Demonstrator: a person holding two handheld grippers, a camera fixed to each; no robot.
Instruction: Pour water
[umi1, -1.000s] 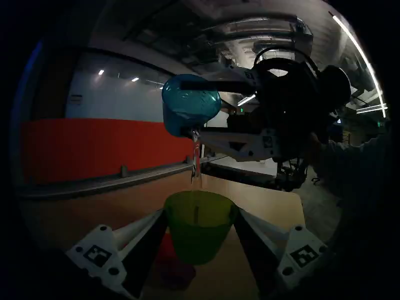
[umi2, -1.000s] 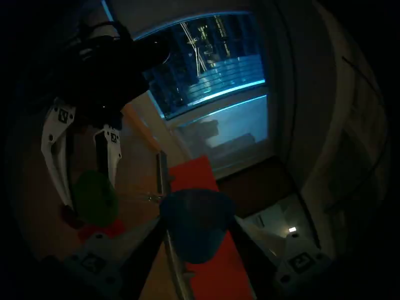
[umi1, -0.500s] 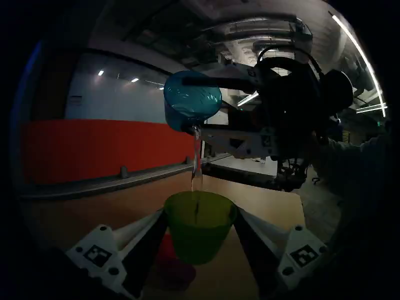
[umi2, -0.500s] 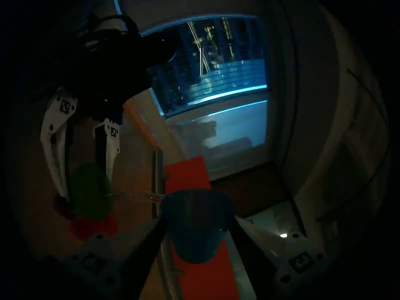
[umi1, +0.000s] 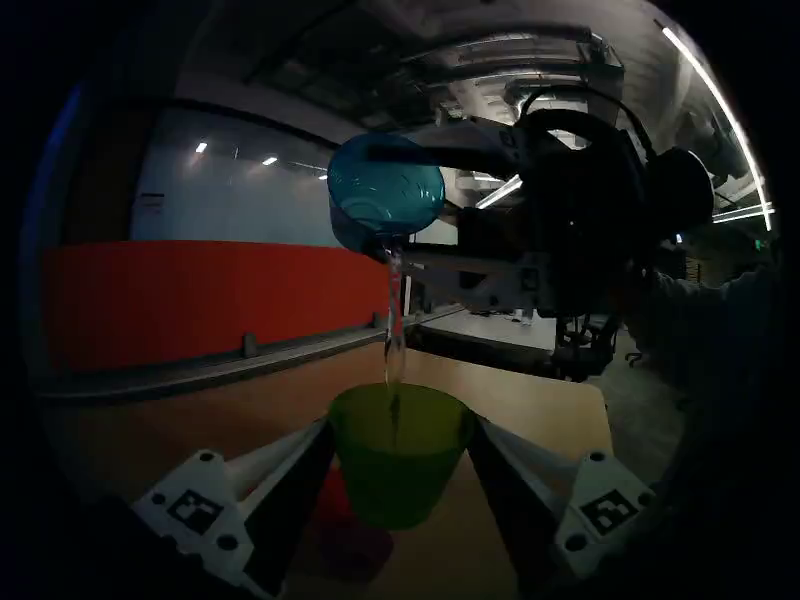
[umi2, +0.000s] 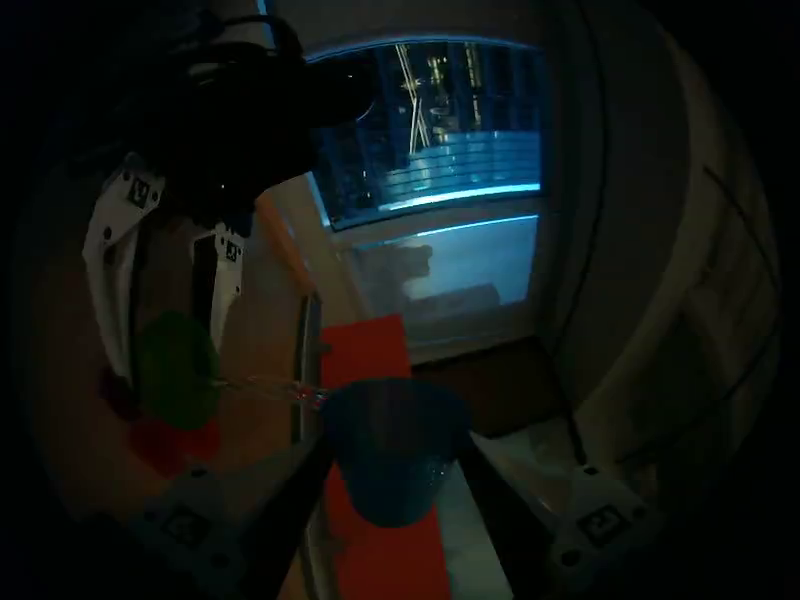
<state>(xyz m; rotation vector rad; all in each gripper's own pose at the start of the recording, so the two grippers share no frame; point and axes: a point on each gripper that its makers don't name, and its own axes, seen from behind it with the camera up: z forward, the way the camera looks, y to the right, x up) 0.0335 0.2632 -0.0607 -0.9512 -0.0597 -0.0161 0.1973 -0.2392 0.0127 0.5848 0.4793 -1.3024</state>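
Note:
In the left gripper view my left gripper (umi1: 400, 460) is shut on an upright green cup (umi1: 400, 455). Above it the right gripper (umi1: 455, 205) holds a blue cup (umi1: 385, 195) tipped over, and a thin stream of water (umi1: 392, 320) falls from its rim into the green cup. In the right gripper view my right gripper (umi2: 395, 465) is shut on the blue cup (umi2: 393, 450); the water stream (umi2: 265, 387) runs sideways to the green cup (umi2: 177, 368), held between the left gripper's white fingers (umi2: 110, 260).
A red cup (umi1: 345, 535) stands on the wooden table (umi1: 520, 400) just below the green one, also visible as the red cup (umi2: 165, 440). A red wall band (umi1: 200, 290) and a rail (umi1: 240, 350) run behind the table. A person's sleeve (umi1: 720, 330) is at the right.
The blue cup has tipped a little further and risen slightly, and the water stream has grown longer and steadier. The green cup has stayed in place.

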